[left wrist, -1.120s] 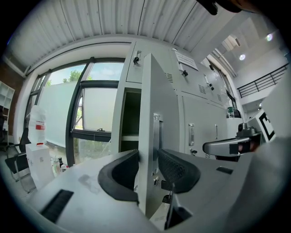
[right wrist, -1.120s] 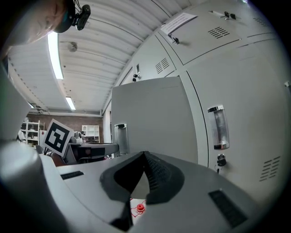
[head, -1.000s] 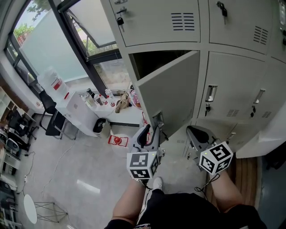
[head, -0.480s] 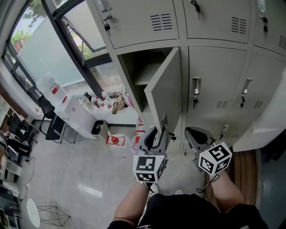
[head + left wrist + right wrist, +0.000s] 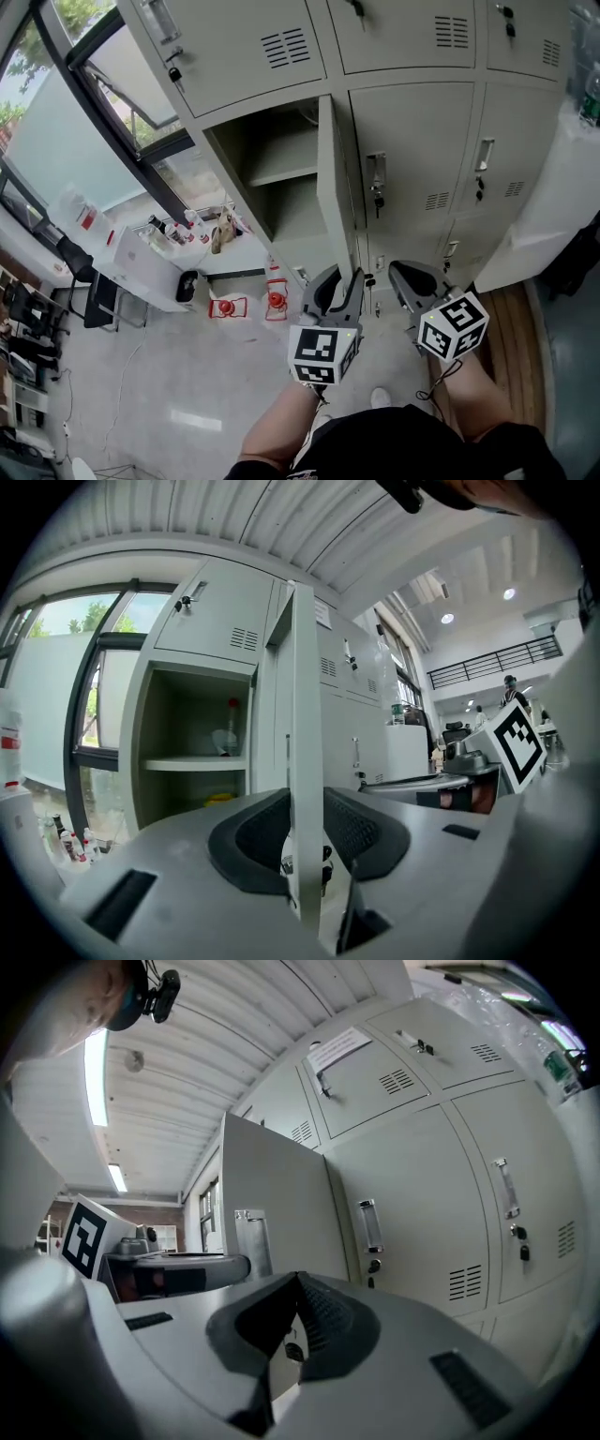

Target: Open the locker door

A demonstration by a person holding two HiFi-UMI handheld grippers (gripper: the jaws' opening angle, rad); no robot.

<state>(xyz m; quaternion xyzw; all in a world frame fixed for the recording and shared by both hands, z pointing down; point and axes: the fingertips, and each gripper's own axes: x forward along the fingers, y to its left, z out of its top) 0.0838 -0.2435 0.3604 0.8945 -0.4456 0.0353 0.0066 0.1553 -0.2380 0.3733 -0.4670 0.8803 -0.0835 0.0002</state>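
Note:
The grey locker door (image 5: 331, 178) stands swung out, edge-on to me, beside its open compartment (image 5: 272, 183) with a shelf. My left gripper (image 5: 342, 278) straddles the door's lower free edge. In the left gripper view the door (image 5: 302, 705) runs between the black pads (image 5: 258, 841), whose tips rest against both of its faces; the jaws have just been closing on it. My right gripper (image 5: 405, 272) hovers just right of the door, shut and holding nothing. In the right gripper view its tips (image 5: 298, 1279) meet in front of the door's outer face (image 5: 272, 1194) and handle (image 5: 251, 1237).
Closed lockers (image 5: 412, 141) fill the wall to the right and above. A window and a white table with bottles (image 5: 178, 239) lie to the left, with red items on the floor (image 5: 225, 307). A white block (image 5: 539, 206) stands at the right. A bottle (image 5: 232, 738) sits on the shelf.
The door has swung from half open to edge-on, fully out from the compartment. Both grippers have shifted with it, the left one still on the door's edge.

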